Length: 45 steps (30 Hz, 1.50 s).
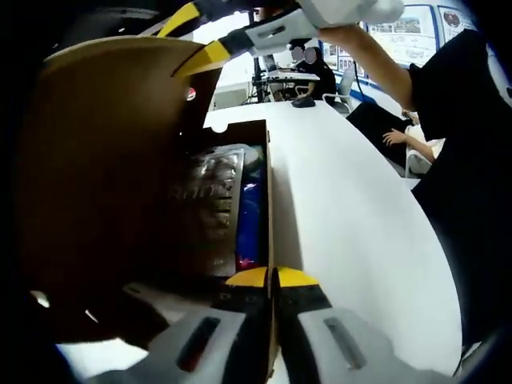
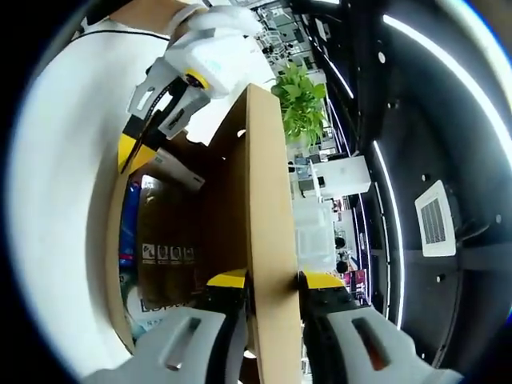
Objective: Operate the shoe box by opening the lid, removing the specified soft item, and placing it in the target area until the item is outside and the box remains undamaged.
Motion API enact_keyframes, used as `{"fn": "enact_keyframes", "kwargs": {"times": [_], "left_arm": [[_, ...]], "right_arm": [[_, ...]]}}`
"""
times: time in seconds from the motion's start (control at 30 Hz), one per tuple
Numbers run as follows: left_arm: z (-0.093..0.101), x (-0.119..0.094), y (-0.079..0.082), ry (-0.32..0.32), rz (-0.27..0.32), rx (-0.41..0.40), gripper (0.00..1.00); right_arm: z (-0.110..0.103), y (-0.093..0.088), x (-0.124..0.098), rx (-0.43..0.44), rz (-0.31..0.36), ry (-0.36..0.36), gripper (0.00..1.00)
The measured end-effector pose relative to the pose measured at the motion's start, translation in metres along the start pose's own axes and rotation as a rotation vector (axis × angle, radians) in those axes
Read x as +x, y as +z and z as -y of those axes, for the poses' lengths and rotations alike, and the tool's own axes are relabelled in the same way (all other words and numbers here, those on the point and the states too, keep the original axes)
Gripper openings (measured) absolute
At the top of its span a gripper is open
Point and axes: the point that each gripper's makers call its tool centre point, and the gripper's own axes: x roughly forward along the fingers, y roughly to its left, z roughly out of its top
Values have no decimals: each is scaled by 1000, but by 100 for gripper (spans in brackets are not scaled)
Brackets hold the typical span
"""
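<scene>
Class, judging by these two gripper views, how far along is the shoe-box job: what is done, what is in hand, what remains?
Done: the lid is raised, exposing the box interior. In hand: the right gripper clamps the lid's edge, and the left gripper pinches the box wall. Left: the blue item and packet lie inside; nothing sits out on the white table.

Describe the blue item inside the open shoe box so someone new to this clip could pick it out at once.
On the white table stands a brown cardboard shoe box with its lid raised. Inside, along the wall gripped by the left gripper, lies the blue item. It is glossy and vivid blue, unlike the silvery printed packet beside it.
</scene>
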Motion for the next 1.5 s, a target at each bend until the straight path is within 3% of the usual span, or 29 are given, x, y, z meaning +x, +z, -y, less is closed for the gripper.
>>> {"fn": "enact_keyframes", "kwargs": {"times": [0.77, 1.27, 1.5], "left_arm": [[2, 0, 0, -7, 5, 22, 1], [3, -1, -1, -4, 2, 16, 1], [3, -1, -1, -4, 2, 15, 1]], "right_arm": [[8, 1, 4, -15, -25, -36, 21], [34, -2, 16, -106, -53, -221, 11], [41, -3, 20, -109, -57, -248, 8]]}}
